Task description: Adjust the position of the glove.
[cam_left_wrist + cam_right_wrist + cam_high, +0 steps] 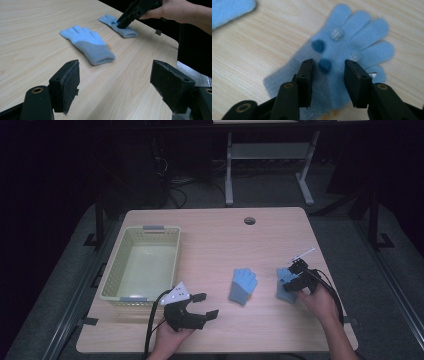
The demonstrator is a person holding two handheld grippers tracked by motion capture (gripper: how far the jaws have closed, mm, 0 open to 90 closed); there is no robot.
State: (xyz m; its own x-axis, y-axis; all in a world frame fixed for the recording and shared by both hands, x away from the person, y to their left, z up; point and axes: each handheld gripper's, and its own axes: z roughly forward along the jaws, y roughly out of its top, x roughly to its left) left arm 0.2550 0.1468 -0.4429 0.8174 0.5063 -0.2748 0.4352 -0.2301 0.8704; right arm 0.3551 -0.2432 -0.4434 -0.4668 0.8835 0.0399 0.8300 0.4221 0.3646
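Right gripper (328,75) (jaws half-closed, not yet pinching) straddles the right glove (352,45) at frame centre: grasp step. Next: close fully, then lift. Left gripper (202,305) gapes idle.

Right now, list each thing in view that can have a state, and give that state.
Right gripper: jaws part open, straddling the right glove, not yet pinching it.
Right glove: flat on the table, fingers spread.
Left gripper: jaws wide open, nothing between them.
Middle glove: flat, untouched.
Basket: upright, empty.
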